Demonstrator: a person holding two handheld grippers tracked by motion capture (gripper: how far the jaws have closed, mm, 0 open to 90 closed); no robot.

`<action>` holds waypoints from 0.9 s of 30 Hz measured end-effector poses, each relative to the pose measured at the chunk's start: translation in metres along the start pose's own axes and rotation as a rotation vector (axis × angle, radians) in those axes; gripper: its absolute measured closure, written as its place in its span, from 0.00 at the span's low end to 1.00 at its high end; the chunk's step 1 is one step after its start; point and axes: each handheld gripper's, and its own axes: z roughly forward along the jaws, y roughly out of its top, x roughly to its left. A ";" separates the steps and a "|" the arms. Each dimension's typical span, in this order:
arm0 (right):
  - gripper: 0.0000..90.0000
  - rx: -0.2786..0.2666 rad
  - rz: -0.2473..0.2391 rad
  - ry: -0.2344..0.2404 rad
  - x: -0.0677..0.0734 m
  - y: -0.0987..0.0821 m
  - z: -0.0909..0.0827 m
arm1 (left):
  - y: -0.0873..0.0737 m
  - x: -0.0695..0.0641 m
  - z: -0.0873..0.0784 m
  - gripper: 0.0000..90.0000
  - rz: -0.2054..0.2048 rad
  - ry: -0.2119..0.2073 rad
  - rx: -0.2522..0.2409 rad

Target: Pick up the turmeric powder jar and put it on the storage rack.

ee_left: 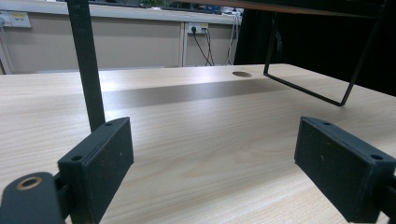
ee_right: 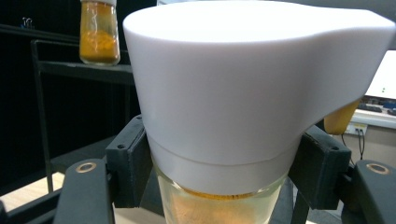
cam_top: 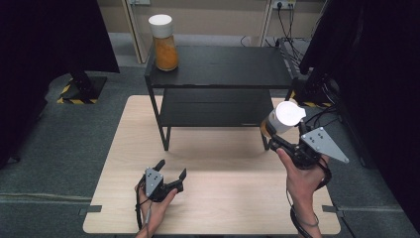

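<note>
A glass jar [cam_top: 280, 120] with a white lid and orange powder hangs above the table's right side, beside the black shelf. My right gripper [cam_top: 277, 143] is shut on it; in the right gripper view the two pads [ee_right: 130, 163] press the jar [ee_right: 243, 107] just under its lid. A second jar [cam_top: 164, 43] of the same kind stands on the shelf's top board at the far left, and the right gripper view shows this second jar [ee_right: 98, 31] at upper left. My left gripper [cam_top: 172, 171] rests low over the table near the front, open, nothing between its pads [ee_left: 99, 163].
A black two-level metal shelf [cam_top: 223, 74] stands on the far half of the wooden table [cam_top: 218, 203]. One shelf leg [ee_left: 87, 65] rises just ahead of the left gripper. Cables and black stands lie on the floor to the right and left.
</note>
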 end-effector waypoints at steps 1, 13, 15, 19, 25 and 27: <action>0.34 -0.003 -0.001 -0.002 0.000 0.002 0.001 | 0.000 0.000 0.000 0.12 0.001 0.000 0.000; 0.34 -0.054 -0.004 -0.025 0.000 0.022 0.007 | 0.000 0.000 0.000 0.12 0.002 0.000 0.000; 0.34 -0.060 -0.006 -0.029 0.000 0.026 0.009 | 0.000 0.000 0.000 0.12 0.002 0.000 0.001; 0.34 -0.070 -0.009 -0.034 -0.001 0.034 0.013 | 0.000 0.000 0.000 0.12 0.004 0.000 0.001; 0.34 -0.086 -0.007 -0.048 -0.001 0.045 0.021 | 0.000 0.000 0.000 0.12 0.004 -0.001 0.001; 0.34 -0.089 -0.007 -0.054 -0.002 0.049 0.024 | 0.000 0.000 0.000 0.12 0.004 -0.001 0.000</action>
